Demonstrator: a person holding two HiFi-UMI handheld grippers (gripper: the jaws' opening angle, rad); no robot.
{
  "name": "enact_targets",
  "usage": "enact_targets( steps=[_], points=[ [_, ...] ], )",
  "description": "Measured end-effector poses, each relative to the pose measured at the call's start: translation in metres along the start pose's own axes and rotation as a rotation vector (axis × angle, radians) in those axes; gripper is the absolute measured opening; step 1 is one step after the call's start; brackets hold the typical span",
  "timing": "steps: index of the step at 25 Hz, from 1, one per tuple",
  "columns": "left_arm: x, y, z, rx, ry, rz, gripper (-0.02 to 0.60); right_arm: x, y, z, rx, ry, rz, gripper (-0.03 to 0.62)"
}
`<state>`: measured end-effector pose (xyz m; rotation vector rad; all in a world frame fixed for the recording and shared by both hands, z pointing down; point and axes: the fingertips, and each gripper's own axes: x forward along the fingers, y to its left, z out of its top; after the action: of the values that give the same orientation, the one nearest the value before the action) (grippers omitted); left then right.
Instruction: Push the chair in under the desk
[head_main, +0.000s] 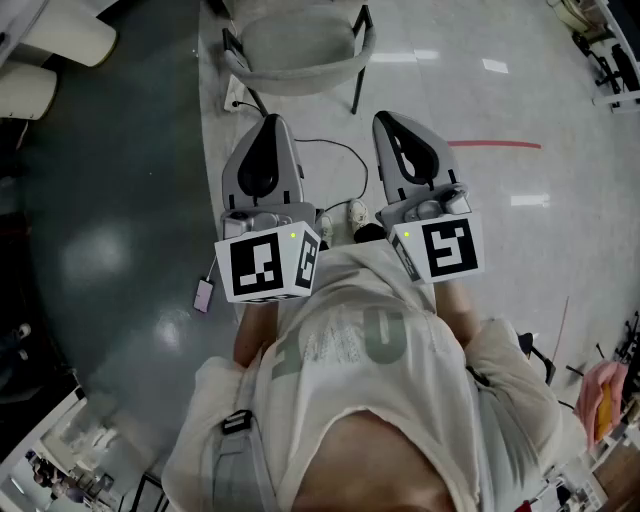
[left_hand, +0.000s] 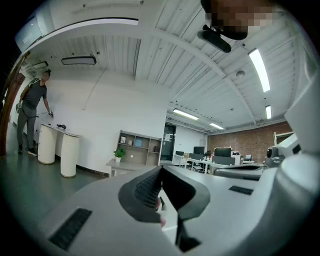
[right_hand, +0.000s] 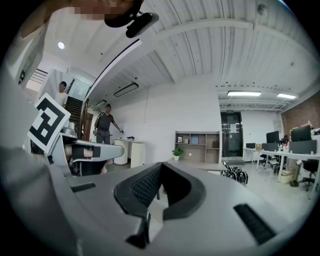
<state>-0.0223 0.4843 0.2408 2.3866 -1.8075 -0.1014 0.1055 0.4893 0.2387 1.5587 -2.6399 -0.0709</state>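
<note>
Your left gripper (head_main: 268, 122) is squeezed shut. Its two jaws press together with nothing between them, and it touches nothing. Your right gripper (head_main: 392, 120) is the same: shut tight, empty and up in the air. You hold the two side by side in front of your chest, with the tips pointing ahead. The chair (head_main: 300, 48) stands on the pale floor (head_main: 480, 80) ahead of both tips and does not touch them. The edge of the head view cuts off its far part, so you see only the grey seat and some black legs. Your shirt (head_main: 350, 340) hides your hands. A small pink thing (head_main: 203, 296) lies on the floor, too small to tell what it is. Both gripper views look out across the room to a far shelf (right_hand: 197, 146).
</note>
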Motion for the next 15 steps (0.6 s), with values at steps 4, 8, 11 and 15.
enact_targets(
  steps=[4,8,11,15],
  points=[
    [0.008,-0.009,-0.003,0.015,-0.001,0.008,0.015,0.000,-0.013,-0.003,-0.002,-0.008,0.005,0.017],
    [0.014,-0.013,-0.004,0.029,0.009,0.021,0.015,0.003,-0.024,-0.006,0.015,-0.003,0.015,0.017],
    [0.019,-0.016,-0.007,0.031,0.018,0.037,0.015,0.004,-0.034,-0.009,0.031,-0.003,0.023,0.017],
    [0.029,-0.025,-0.019,0.047,0.035,0.057,0.015,0.002,-0.043,-0.017,0.108,-0.016,0.125,0.017]
  ],
)
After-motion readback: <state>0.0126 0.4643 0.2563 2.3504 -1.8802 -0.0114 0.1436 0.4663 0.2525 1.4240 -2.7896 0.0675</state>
